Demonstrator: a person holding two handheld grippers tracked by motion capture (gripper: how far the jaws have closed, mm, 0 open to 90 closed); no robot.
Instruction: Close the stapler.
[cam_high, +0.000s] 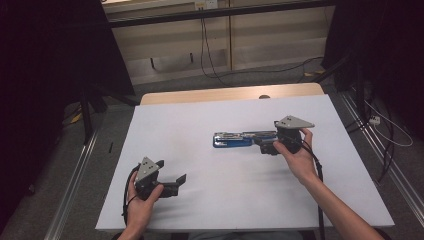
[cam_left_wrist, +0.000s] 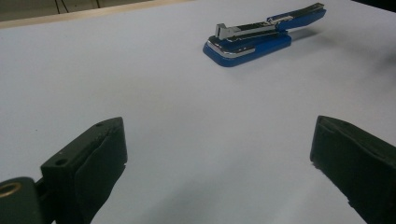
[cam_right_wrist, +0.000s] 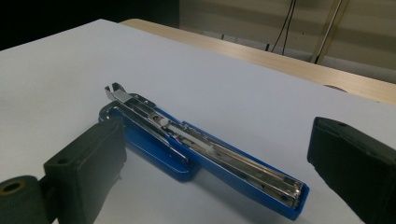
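Blue stapler (cam_high: 239, 138) mid-table on white sheet (cam_high: 200, 120), swung fully open, metal staple track facing up. Right gripper (cam_high: 267, 145) at its lid end, jaws wide, straddling, nothing gripped. Left gripper (cam_high: 177, 179) near front-left, well apart from stapler, jaws wide, empty. Risks, as judged: pinch on smooth lid could slip; hinge may flop or snap shut; unsteadied base could skid on sheet.
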